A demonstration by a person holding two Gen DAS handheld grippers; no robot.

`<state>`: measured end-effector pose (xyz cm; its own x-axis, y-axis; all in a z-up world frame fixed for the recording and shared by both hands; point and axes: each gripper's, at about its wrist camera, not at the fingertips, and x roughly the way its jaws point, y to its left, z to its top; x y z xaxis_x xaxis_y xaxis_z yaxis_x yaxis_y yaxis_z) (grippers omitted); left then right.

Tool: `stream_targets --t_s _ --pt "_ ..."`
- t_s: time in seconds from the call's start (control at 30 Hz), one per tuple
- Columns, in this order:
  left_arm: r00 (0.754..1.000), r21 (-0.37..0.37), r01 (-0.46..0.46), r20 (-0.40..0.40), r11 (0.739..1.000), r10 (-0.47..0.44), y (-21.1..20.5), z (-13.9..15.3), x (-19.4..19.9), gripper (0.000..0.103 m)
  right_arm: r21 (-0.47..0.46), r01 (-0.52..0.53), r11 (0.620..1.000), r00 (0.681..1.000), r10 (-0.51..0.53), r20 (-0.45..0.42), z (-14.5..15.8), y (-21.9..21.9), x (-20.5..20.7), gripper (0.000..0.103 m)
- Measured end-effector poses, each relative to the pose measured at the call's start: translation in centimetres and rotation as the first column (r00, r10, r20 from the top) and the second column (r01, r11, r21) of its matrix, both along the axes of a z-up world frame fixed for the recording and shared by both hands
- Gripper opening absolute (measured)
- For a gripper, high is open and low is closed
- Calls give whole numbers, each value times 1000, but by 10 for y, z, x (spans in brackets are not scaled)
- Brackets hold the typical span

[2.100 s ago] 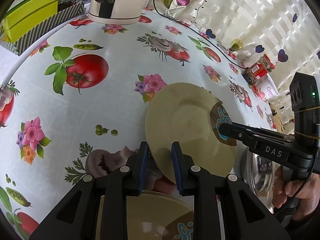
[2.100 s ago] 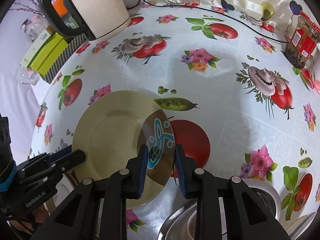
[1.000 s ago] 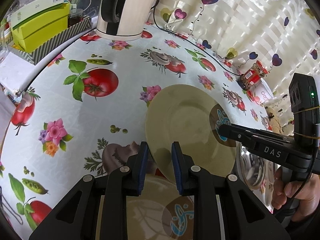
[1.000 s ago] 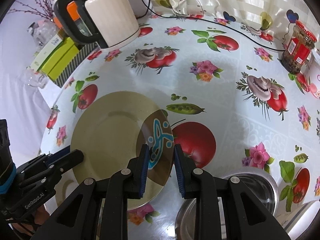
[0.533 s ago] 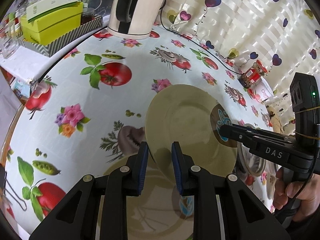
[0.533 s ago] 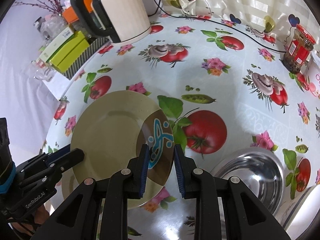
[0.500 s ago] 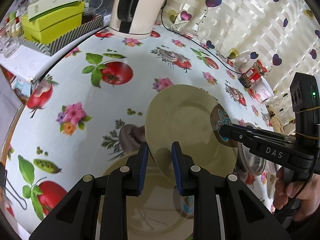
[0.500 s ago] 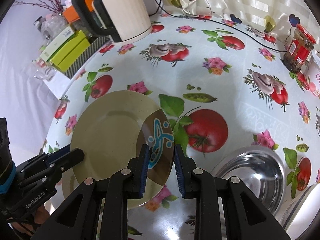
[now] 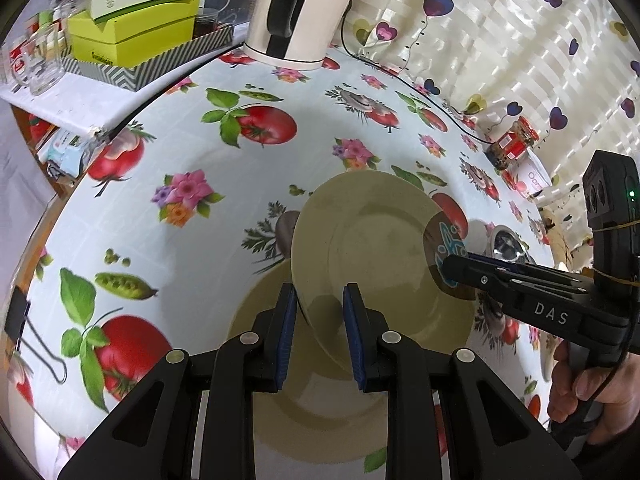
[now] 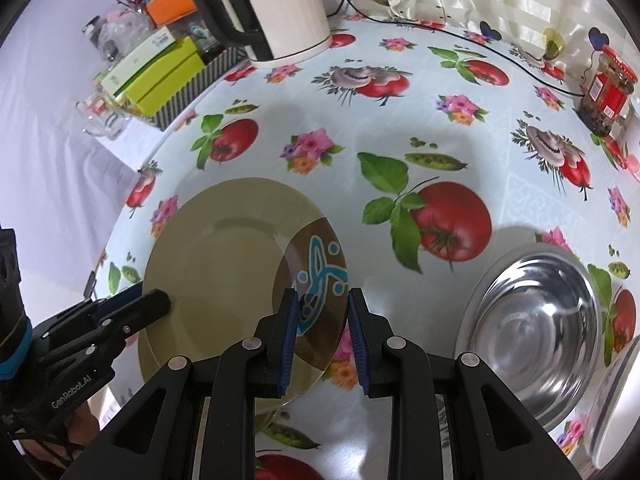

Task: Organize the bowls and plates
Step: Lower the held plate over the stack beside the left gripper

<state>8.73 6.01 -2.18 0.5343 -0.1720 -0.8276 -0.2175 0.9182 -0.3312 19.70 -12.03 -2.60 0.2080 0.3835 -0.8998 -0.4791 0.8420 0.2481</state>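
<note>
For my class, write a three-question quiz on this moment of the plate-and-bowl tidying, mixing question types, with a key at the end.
1. True or false: the beige plate is gripped at opposite edges by both the left tongs and the right tongs.
2. What lies directly beneath the held plate in the left wrist view?
A. a second beige plate
B. a folded towel
C. a cutting board
3. Fill in: on the right tongs' side, standing on the tablecloth, is a shiny steel ____.

Key: 1 true; 2 A; 3 bowl.
</note>
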Motion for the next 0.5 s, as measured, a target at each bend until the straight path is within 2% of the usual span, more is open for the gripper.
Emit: stream_targets --t_s 0.5 --pt "999 9 -31 -21 999 31 9 -6 -31 24 -5 -37 999 999 37 -16 -6 12 -33 24"
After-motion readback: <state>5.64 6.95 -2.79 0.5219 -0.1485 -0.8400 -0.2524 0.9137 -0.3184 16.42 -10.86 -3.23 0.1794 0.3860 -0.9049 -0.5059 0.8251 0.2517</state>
